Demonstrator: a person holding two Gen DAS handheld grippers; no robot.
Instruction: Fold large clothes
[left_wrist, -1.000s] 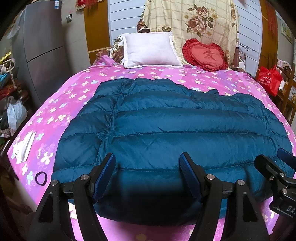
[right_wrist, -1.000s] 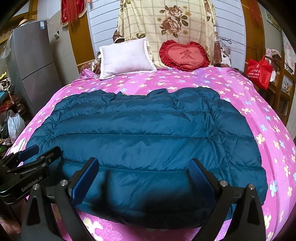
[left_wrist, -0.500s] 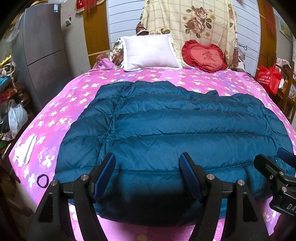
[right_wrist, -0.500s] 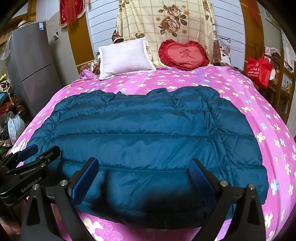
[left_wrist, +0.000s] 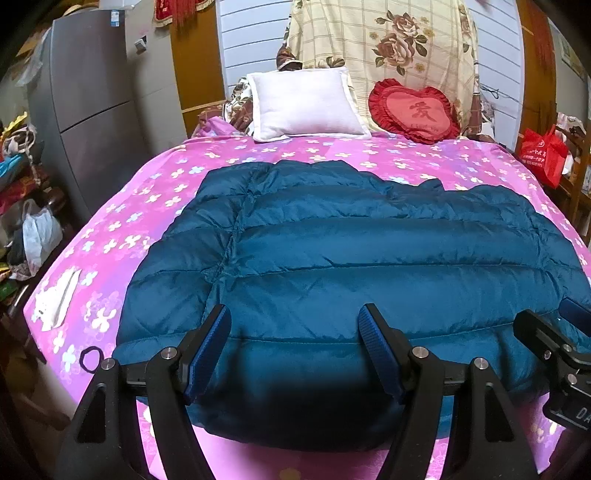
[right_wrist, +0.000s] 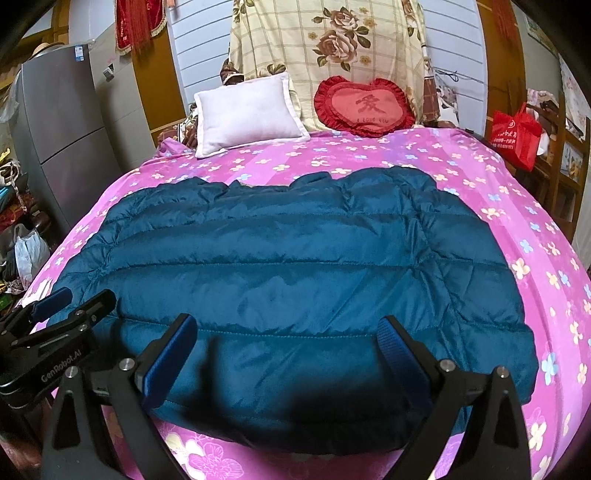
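A dark teal quilted down jacket (left_wrist: 351, 258) lies flat and spread wide on the pink flowered bed (left_wrist: 155, 192); it also shows in the right wrist view (right_wrist: 280, 258). My left gripper (left_wrist: 295, 332) is open and empty, hovering over the jacket's near hem, left of middle. My right gripper (right_wrist: 288, 339) is open and empty over the near hem further right. The right gripper shows at the right edge of the left wrist view (left_wrist: 554, 343), and the left gripper at the left edge of the right wrist view (right_wrist: 55, 317).
A white pillow (left_wrist: 306, 103) and a red heart cushion (left_wrist: 413, 110) sit at the head of the bed. A black hair tie (left_wrist: 90, 360) and white paper (left_wrist: 55, 299) lie near the bed's left corner. A grey fridge (left_wrist: 92, 103) stands left, a red bag (left_wrist: 543, 155) right.
Both grippers have pulled back and risen slightly, so the jacket looks a little farther away. Both stay open. The jacket has not moved.
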